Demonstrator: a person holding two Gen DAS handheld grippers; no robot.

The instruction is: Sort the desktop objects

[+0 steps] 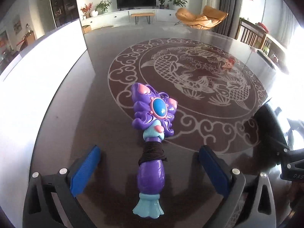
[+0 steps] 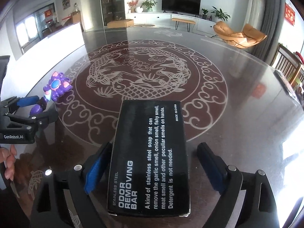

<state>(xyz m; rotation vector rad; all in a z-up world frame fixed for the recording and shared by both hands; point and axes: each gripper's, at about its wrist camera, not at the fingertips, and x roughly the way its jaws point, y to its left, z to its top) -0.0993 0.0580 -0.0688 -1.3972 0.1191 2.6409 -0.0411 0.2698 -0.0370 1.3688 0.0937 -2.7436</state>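
While both grippers stand over the dark glass tabletop (image 1: 98, 60) with its pale carp-and-cloud roundel, neither one grips anything.

Left gripper (image 1: 147, 164): jaws wide apart, with clear tabletop showing between each blue pad and the toy. Between them lies a purple plastic toy wand (image 1: 152, 142) with a blue oval gem, pink hearts and a pale-blue finned tail. It rests flat on the tabletop, head pointing away from the camera, tail nearest it. Black cord is wound around its neck. The wand's head overlaps the outer cloud border of the roundel.

Right gripper (image 2: 153, 168): jaws also well apart. Between them lies a black rectangular cardboard box (image 2: 150, 155) printed in white "STAINLESS STEEL ODOR REMOVING BAR". It lies flat, long side running away from the camera, its far end reaching the roundel's border. The left blue pad (image 2: 96, 168) stands just beside the box's edge; whether it touches cannot be told. The right pad stands clear of the box, with tabletop visible in the gap.

From the right wrist view, the left gripper appears at the left edge, straddling the wand, with a person's fingers (image 2: 10, 161) below it. Wand and box lie well apart.

A white panel (image 1: 38, 72) stands along the tabletop's left side.
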